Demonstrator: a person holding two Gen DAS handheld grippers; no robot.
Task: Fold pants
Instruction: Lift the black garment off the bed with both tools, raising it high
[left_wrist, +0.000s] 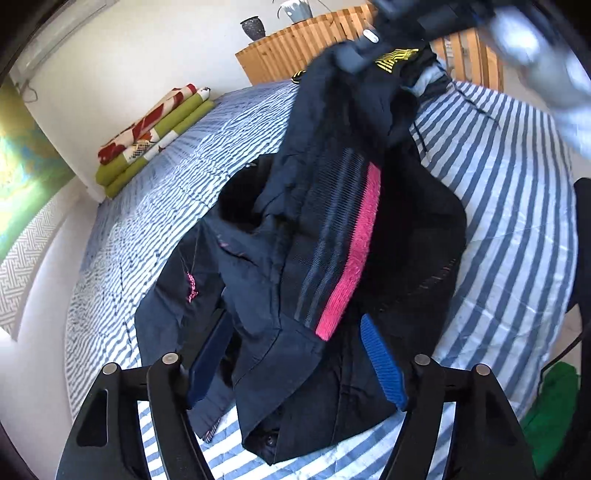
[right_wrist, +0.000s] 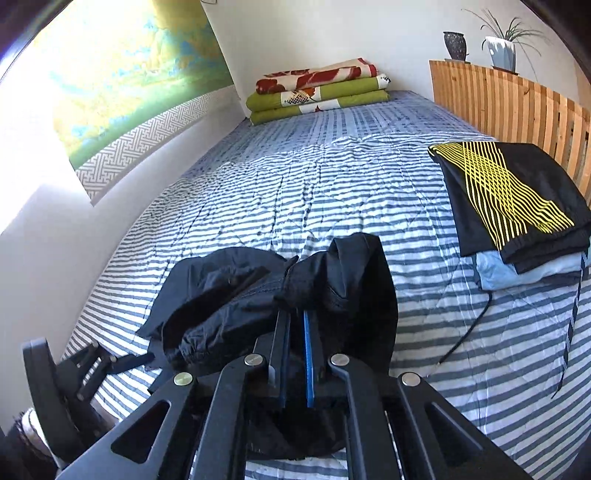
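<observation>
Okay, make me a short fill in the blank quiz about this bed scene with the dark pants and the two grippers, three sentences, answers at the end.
1. The right gripper is shut on a bunch of the dark pants, while the left gripper stands ____.
2. The side stripe on the dark pants is bright ____.
3. The folded black garment near the wooden headboard carries wavy lines coloured ____.

Missing words: open; pink; yellow

Dark navy track pants (right_wrist: 273, 291) lie bunched on the blue-and-white striped quilted bedspread (right_wrist: 332, 192), folded green floral blankets (right_wrist: 317, 92) at its far end, stacked black-and-yellow folded garments (right_wrist: 517, 199) at its right edge beside the slatted wooden headboard (right_wrist: 509, 99).
</observation>
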